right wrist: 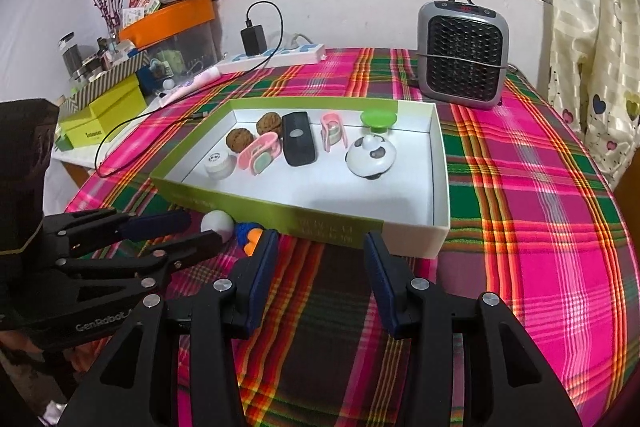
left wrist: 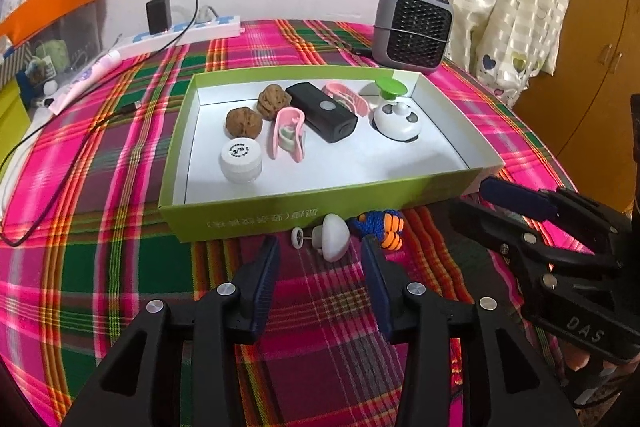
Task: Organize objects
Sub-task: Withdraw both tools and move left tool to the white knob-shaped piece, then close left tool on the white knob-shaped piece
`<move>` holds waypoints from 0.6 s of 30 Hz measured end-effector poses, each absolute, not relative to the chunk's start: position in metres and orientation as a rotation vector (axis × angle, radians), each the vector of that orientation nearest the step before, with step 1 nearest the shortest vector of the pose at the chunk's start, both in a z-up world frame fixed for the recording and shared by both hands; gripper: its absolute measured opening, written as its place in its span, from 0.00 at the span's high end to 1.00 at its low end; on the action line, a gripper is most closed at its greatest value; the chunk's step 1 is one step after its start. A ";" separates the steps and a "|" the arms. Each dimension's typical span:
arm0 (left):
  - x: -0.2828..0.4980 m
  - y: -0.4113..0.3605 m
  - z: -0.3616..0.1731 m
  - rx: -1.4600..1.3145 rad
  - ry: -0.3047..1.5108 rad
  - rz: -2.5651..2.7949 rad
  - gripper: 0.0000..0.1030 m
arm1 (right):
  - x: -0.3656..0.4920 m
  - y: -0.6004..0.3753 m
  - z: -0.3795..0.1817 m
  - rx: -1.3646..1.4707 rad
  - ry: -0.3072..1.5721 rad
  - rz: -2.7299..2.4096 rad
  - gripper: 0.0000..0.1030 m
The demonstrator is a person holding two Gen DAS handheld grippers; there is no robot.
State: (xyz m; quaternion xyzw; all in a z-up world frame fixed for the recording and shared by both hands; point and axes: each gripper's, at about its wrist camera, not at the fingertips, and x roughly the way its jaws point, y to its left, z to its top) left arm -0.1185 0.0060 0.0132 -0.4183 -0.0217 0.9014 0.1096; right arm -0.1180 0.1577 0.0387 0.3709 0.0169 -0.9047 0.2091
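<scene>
Shallow green box (left wrist: 256, 215) with white floor, set mid-table on plaid cloth (left wrist: 120, 147). Inside, along the far wall: two walnuts (left wrist: 244, 122) toward the far left corner, black rectangular device (left wrist: 324, 111) lying diagonally, pink clip (left wrist: 347, 97) behind it, green-capped item (left wrist: 390, 87) near the far right corner. In front of that, white panda-faced bell (left wrist: 396, 123) on the right side. Second pink clip (left wrist: 288, 133) and small white jar (left wrist: 241, 163) toward the left wall. Near half of the box floor bare.

Outside, just beside the near wall of the box: white mushroom-shaped piece (left wrist: 334, 237) with a small stem and disc, touching or nearly touching a blue-and-orange knotted toy (left wrist: 380, 227) on its right.

Left gripper (left wrist: 320, 259) low over the cloth, fingers spread, bracketing the white piece, gripping nothing. Right gripper (right wrist: 322, 259) also spread wide, empty, aimed at the near wall of the box toward its right corner.

Toward the far right corner of the table: grey fan heater (right wrist: 462, 59). Along the far edge: white power strip (right wrist: 276, 57) with black charger and trailing cable. Off the left edge: stacked boxes, orange-lidded bin (right wrist: 172, 17).
</scene>
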 end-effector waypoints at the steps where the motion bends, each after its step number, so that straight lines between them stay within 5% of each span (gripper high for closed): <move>1: -0.120 0.006 0.012 -1.231 -0.064 2.649 0.61 | -0.118 0.157 0.038 1.033 0.047 -2.516 0.55; 12: -0.126 0.007 0.007 -1.253 -0.074 2.656 0.61 | -0.116 0.156 0.036 1.052 0.045 -2.516 0.55; 18: -0.127 0.003 0.005 -1.252 -0.101 2.650 0.71 | -0.116 0.155 0.035 1.065 0.052 -2.521 0.55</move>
